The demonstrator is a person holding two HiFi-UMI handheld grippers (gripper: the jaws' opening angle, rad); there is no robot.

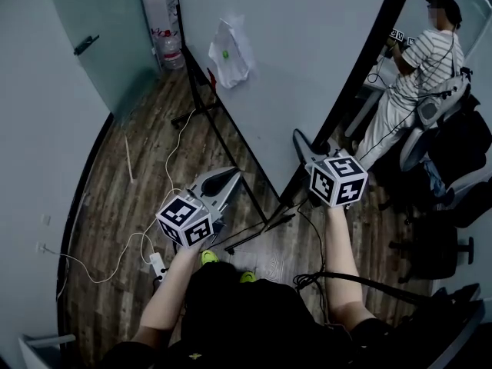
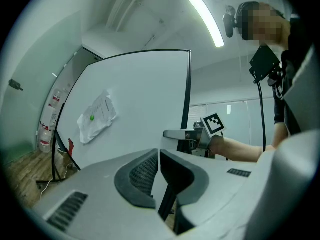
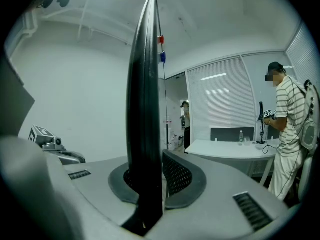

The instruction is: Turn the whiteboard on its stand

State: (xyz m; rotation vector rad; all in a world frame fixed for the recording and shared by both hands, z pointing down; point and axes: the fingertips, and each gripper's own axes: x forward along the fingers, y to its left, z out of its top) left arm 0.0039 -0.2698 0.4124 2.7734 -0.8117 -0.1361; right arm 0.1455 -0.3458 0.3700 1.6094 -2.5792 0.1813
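Right gripper (image 3: 150, 171) is clamped on the whiteboard's (image 1: 307, 52) black edge; left gripper (image 2: 157, 171) is closed, empty. Better to swing slowly, so the stand (image 1: 261, 231) stays steady.

Dark wood-plank floor (image 1: 108, 198), pale plain walls (image 1: 31, 129). Frosted glass panel (image 1: 108, 29) at far left. 1 ceiling strip light (image 2: 204, 16), on. White table (image 3: 235, 149) by windows with closed blinds (image 3: 225, 99). Office chairs (image 1: 450, 152) at right. White cable (image 1: 69, 261) loose on floor. Water bottles (image 1: 171, 48) in far corner.
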